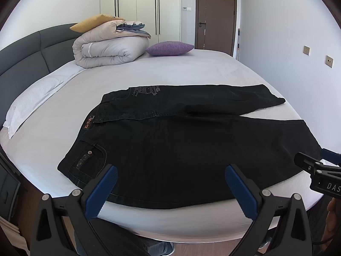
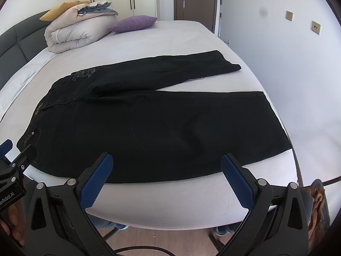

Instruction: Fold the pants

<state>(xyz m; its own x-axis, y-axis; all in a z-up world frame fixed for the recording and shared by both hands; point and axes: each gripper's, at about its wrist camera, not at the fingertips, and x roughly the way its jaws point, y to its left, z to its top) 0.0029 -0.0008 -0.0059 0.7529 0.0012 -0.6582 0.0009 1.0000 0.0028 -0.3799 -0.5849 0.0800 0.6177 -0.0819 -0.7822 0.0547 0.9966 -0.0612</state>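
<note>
- on the bed [image 1: 191, 72], the black pants [image 1: 181, 140] lie spread flat across the near half of the pale sheet, waistband to the left, legs running to the right.
- the two legs part toward the right: the far leg [image 2: 170, 68] angles away toward the far right, the near leg [image 2: 191, 128] lies wide along the near edge of the bed, and a wedge of sheet shows between them.
- a small tan label [image 1: 88, 123] sits on the waistband, and a riveted pocket [image 1: 89, 157] lies at the near left corner of the pants.
- the left gripper [image 1: 170, 177] hovers at the near edge, its blue-padded fingers [image 1: 106, 183] spread wide over the pocket end; nothing is between them.
- the right gripper [image 2: 166, 166] is likewise wide open and holds nothing, its blue pads [image 2: 232, 177] over the near hem side of the near leg.
- whether either gripper touches the cloth cannot be told.
- each gripper shows at the edge of the other's view, the right gripper [image 1: 319, 170] at the far right, the left gripper [image 2: 15, 162] at the far left.
- at the far left of the bed, against the dark headboard [image 1: 32, 51], a folded duvet [image 1: 110, 49] is stacked with a yellow cushion [image 1: 93, 22] on top.
- a purple cushion [image 1: 170, 48] lies just beside the duvet, to its right.
- white wardrobe doors [image 1: 149, 6] and a brown door [image 1: 217, 15] stand beyond.
</note>
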